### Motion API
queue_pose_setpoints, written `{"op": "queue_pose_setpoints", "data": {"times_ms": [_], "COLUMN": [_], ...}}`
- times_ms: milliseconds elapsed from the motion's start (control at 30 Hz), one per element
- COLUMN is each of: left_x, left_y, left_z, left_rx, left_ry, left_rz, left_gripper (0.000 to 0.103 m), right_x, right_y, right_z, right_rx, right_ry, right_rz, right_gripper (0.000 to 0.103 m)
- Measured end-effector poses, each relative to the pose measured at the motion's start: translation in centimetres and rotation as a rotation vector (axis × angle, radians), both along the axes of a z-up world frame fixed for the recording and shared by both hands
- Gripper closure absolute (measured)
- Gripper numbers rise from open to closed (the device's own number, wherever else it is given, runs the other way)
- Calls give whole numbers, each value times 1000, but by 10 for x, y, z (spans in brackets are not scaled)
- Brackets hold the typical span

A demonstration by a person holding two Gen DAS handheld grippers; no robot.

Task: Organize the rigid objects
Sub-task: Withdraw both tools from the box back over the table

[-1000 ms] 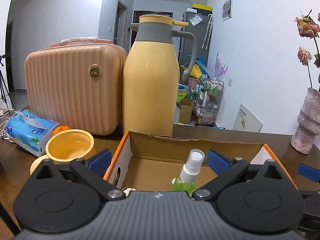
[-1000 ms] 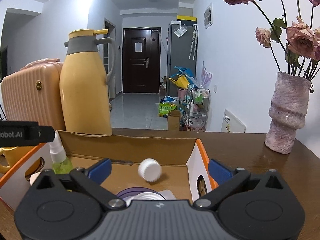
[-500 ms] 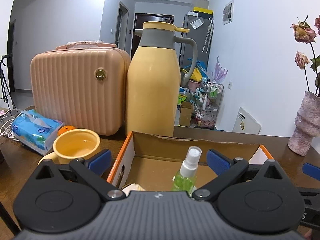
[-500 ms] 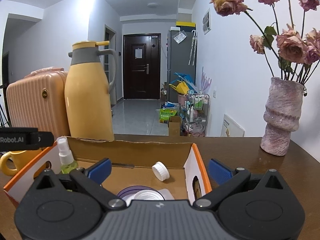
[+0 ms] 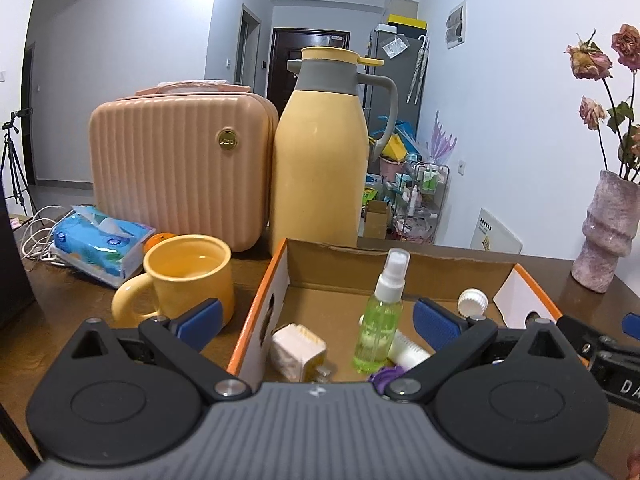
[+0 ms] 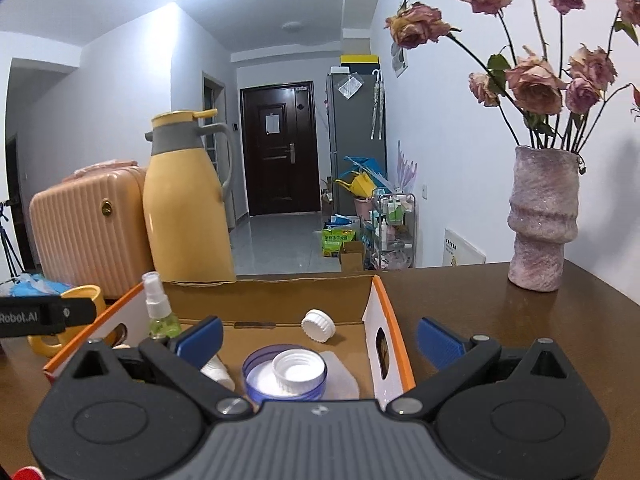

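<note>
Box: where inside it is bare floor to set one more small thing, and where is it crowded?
Bare cardboard lies along the back wall of the box, between the spray bottle and the white cap. The near part is crowded: the purple lid holding a cap, a tube and a plug.

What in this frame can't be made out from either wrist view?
- Near floor of the cardboard box: left view, cut off by the left tongs' body.
- Purple item beside the spray bottle: left view, mostly hidden.
- White tube: right view, covered by the right tongs' finger.
- Orange object behind the yellow mug: left view, too occluded to identify.
- Shelf clutter in the hallway: both views, too small.
</note>
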State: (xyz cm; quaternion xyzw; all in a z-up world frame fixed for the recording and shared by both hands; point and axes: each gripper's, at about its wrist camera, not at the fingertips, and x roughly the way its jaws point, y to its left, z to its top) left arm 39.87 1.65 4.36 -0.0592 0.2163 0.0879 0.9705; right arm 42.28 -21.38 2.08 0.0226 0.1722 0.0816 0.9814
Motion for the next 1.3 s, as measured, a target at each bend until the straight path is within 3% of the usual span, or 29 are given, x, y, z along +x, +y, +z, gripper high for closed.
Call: {"op": "queue_pose_setpoints", "data": {"times_ms": [600, 1300], "left_x": [-67, -126], "left_y": [4, 7], "left_z": [-7, -29], "left_rx": [-8, -24], "left_ry": [-4, 37], "left_rz": [-24, -68], "left_gripper": [0, 0], "right_x": [-71, -124], "right_y": [-2, 2], "right_z": [-12, -24], "right_rx": [-17, -47], "right_ry": [-12, 22], "right_rz": [-21, -1], "right_gripper": [0, 0]}}
